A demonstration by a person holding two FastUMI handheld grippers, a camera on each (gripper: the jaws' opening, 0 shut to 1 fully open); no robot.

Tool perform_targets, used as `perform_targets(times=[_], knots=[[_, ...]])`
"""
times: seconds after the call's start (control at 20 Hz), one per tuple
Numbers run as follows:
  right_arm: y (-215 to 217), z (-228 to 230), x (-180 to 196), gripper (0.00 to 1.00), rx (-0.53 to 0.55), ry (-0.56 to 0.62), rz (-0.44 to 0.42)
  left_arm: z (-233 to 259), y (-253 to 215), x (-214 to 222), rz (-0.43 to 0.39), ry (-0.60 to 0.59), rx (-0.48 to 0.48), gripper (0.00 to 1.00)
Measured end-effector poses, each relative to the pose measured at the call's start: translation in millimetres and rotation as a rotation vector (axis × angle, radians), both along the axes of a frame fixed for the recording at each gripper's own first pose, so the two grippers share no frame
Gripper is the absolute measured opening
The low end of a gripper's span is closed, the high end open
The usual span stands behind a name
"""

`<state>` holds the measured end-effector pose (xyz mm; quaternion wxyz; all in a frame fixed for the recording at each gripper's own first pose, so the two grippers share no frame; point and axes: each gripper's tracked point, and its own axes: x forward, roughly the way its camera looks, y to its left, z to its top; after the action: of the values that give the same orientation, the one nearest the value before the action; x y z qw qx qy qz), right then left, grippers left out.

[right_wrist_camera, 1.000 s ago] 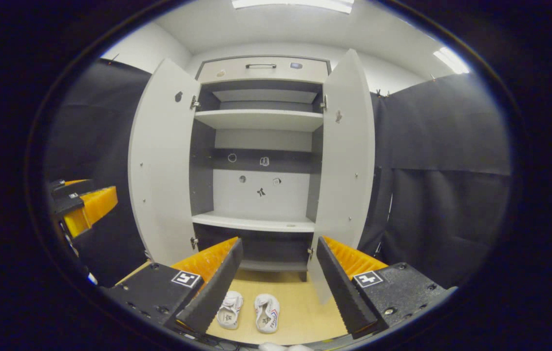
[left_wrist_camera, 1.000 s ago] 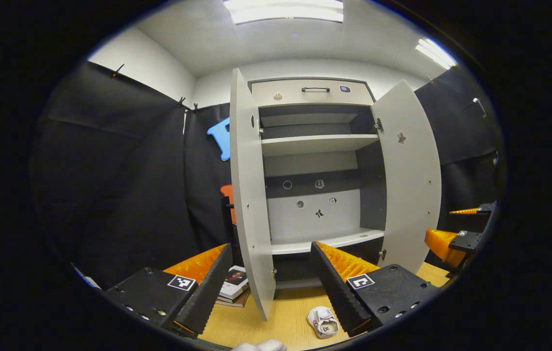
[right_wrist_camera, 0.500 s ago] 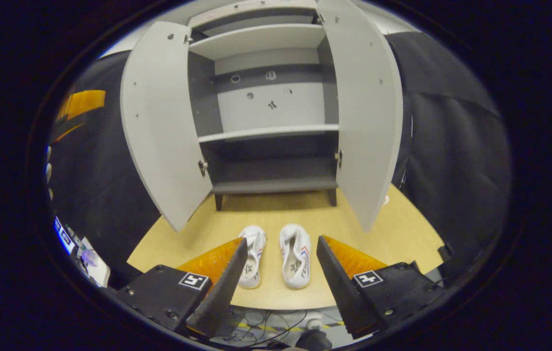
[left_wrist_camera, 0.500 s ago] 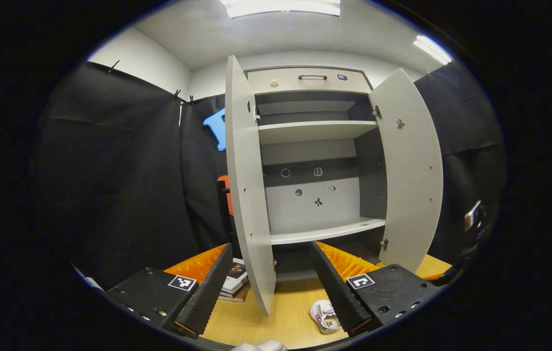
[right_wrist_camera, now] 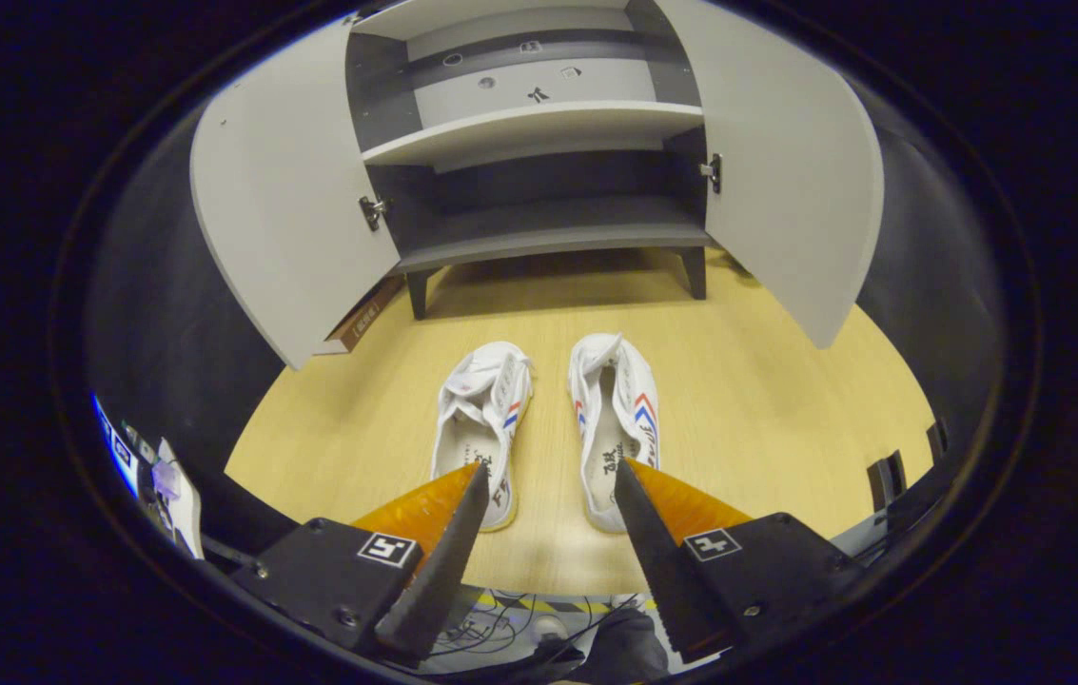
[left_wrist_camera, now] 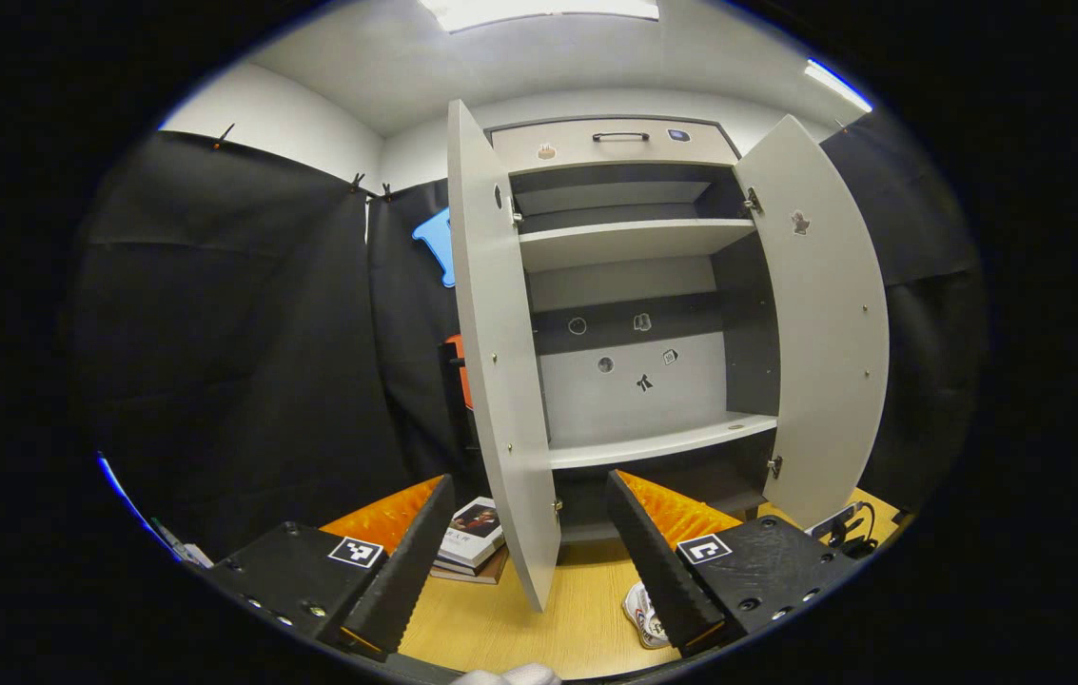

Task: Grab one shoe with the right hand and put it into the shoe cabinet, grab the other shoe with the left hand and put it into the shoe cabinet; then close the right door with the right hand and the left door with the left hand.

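Two white shoes with red and blue stripes lie side by side on the wooden table, toes toward the cabinet: the left shoe (right_wrist_camera: 483, 419) and the right shoe (right_wrist_camera: 617, 414). My right gripper (right_wrist_camera: 550, 466) hovers open just above their heels, tilted downward, holding nothing. The grey shoe cabinet (right_wrist_camera: 539, 124) stands behind them with its left door (right_wrist_camera: 282, 200) and right door (right_wrist_camera: 786, 171) swung open. My left gripper (left_wrist_camera: 529, 480) is open and empty, facing the cabinet (left_wrist_camera: 638, 442). One shoe (left_wrist_camera: 641, 616) peeks out beside its right finger.
A stack of books (left_wrist_camera: 472, 538) lies on the table behind the left door (left_wrist_camera: 500, 362), its edge also visible as a book (right_wrist_camera: 362, 319). Cables and a small device (left_wrist_camera: 843, 528) sit at the table's right edge. The table's front edge (right_wrist_camera: 539, 580) is just below the right gripper.
The right gripper has tipped down and come closer to the shoes, which now look larger. The left gripper view has shifted slightly, and the right gripper has left it.
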<state>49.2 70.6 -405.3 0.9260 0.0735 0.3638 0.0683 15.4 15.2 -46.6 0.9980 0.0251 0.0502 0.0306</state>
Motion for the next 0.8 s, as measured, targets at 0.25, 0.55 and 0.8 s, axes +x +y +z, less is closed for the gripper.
perform_targets(times=[0.25,0.55,0.8], knots=[[1,-33,31,0.83,0.024,0.066,-0.008,1,5,0,0.039,0.008,0.014,0.96],[5,-62,67,0.81,0.027,0.109,-0.027,-7,7,8,0.066,0.028,0.012,0.96],[7,-72,103,0.81,0.016,0.102,-0.03,-16,-1,26,0.073,0.051,0.021,0.96]])
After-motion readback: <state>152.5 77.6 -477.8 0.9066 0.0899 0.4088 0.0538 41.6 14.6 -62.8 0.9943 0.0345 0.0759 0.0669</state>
